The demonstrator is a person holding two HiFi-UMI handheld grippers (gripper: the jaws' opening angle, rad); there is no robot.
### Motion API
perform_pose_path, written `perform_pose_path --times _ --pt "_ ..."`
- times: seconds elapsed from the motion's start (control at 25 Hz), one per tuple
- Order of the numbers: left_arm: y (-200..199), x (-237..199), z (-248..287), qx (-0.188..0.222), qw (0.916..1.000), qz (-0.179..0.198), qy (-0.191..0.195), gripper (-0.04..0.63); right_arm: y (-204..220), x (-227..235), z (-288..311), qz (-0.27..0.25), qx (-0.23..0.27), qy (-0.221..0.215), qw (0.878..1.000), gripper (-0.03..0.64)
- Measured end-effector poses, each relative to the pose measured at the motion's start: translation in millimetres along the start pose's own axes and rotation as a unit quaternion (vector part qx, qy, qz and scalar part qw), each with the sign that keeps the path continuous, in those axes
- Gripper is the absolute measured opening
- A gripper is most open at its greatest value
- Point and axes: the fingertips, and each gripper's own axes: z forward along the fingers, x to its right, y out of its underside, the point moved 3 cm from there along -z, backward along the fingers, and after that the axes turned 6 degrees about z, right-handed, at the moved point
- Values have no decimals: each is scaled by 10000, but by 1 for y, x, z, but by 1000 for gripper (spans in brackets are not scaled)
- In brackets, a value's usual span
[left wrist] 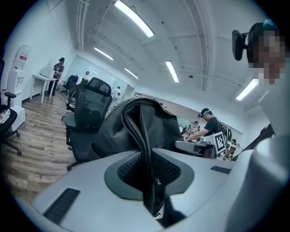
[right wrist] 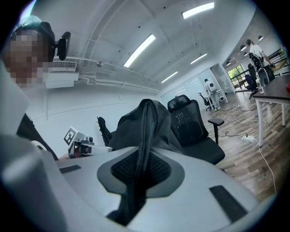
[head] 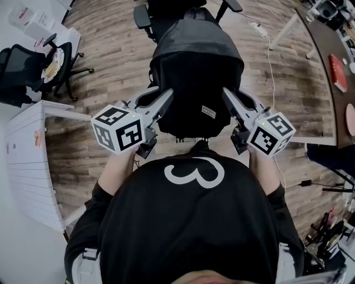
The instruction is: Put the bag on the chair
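A black backpack hangs in the air between my two grippers, in front of a black office chair. My left gripper is shut on a fold of the backpack's left side; in the left gripper view the black strap runs pinched between its jaws. My right gripper is shut on the backpack's right side, with black fabric squeezed between its jaws. The chair stands just beyond the backpack, and it appears behind the backpack in the right gripper view too, as the chair.
A white table stands at the left, with another black chair behind it. A dark desk with a red book is at the right. Cables trail over the wood floor. People stand farther back in the room.
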Motion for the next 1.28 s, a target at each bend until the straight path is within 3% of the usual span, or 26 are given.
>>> perform_pose_path --times 0.36,0.84,1.28 --pt "-35 -13 76 -155 9997 -134 -99 66 -45 73 15 268 -154 -86 9995 52" --pt "-68 -32 149 -183 9992 -196 -310 66 -91 147 41 248 -301 -231 9990 52" --pt "-85 -37 173 -32 9988 -106 -470 66 -115 170 52 103 -292 -395 9987 52"
